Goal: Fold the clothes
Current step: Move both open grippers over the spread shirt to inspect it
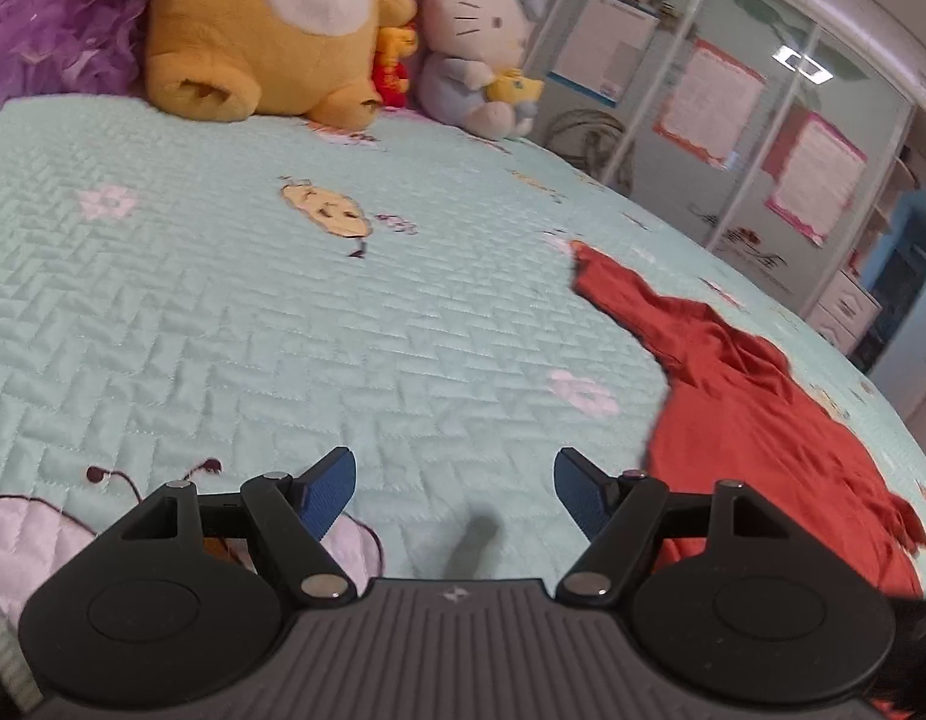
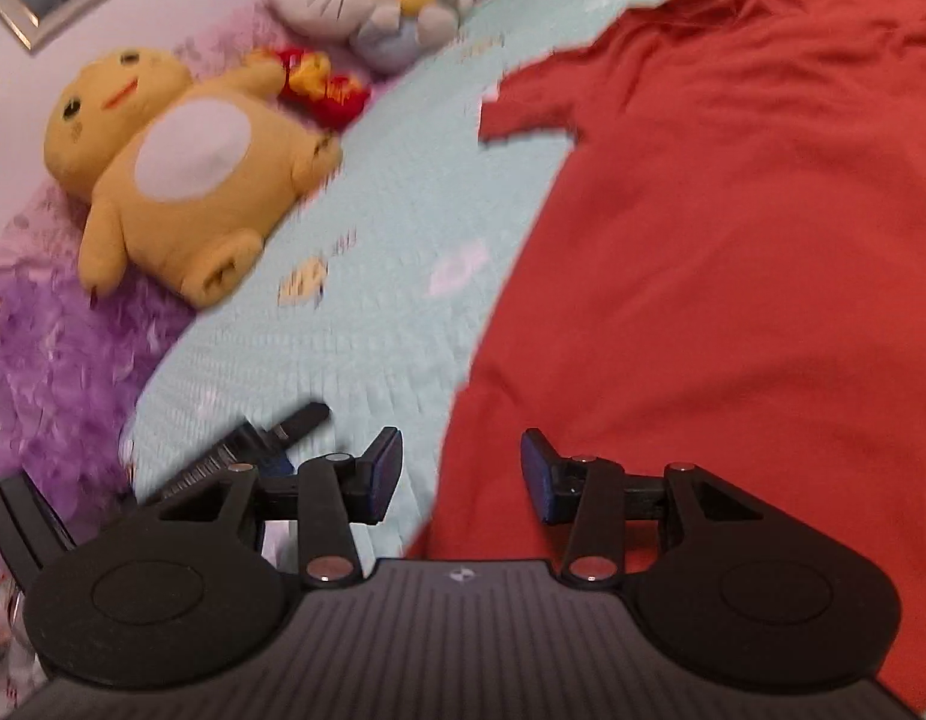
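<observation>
Left wrist view: the left gripper [image 1: 453,492] hangs released over bare bed [image 1: 222,312], the red shirt [image 1: 763,408] off to its right. The right gripper [image 2: 461,471], fingers parted and empty, straddles the shirt's near edge and looks nearer, the shirt stretching ahead.

A home bedroom: a bed with a quilted mint-green bedspread [image 1: 234,312], a yellow plush bear [image 1: 264,30], a glass-fronted wardrobe [image 1: 733,138].

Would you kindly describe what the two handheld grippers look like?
The left gripper and the right gripper look alike: black linkage arms with silver pivot pins, round black hubs, a ribbed grey body bearing a small round emblem, and blue textured pads on the fingers.
</observation>
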`<state>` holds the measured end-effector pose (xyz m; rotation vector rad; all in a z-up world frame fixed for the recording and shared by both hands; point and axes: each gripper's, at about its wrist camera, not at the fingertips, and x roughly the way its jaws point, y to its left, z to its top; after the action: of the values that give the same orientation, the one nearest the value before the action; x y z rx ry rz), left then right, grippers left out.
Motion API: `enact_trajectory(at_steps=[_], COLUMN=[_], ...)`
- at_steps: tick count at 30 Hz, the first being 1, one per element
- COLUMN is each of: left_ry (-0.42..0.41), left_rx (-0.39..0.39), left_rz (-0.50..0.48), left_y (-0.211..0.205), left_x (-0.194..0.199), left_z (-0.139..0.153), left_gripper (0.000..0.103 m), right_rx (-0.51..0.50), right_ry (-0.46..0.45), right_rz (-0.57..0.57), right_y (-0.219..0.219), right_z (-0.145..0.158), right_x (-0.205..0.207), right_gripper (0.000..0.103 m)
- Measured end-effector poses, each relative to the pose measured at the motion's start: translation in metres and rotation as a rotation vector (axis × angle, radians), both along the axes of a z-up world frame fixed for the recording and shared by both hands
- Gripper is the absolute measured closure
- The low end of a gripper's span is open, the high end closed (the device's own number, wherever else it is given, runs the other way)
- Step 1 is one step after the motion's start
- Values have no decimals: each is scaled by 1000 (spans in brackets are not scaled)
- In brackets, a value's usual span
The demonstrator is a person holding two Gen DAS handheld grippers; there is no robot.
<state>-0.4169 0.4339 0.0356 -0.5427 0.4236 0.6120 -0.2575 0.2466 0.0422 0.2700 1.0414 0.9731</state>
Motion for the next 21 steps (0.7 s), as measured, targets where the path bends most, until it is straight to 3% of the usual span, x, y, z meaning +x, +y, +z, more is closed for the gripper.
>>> enact_trajectory(at_steps=[4,7,10,13,14,16,19,21], left_ry=[64,59,73,146,165,198,126,128], left_rx=[-7,-4,12,12,54,73,2,9], left_rz=[-107,-122,-148,-187,-201,-202,-140,-109], left_y=[-19,-30,-40,-46,-51,-54,-47,-48], left_x=[0,-9,-12,-2,0,5,-6,-9], left_z=[-3,-2,-2,-14,-14,-11,-1,3], left_gripper=[27,27,26,25,25,25,25,25], right_rx=[19,73,99,41,14,-15,-33,-39], right_ry=[35,53,16,43,60,94,94,65], right_rz=[39,1,-61,-120,-132,-143,-146,-170], right_y=[-12,-32,-63,-82,-87,-96,-102,-105], right_z=[-1,9,21,13,7,0,4,14], right_x=[-14,-18,-20,-15,-14,-15,-18,-19], right_gripper=[58,58,57,56,56,56,56,56])
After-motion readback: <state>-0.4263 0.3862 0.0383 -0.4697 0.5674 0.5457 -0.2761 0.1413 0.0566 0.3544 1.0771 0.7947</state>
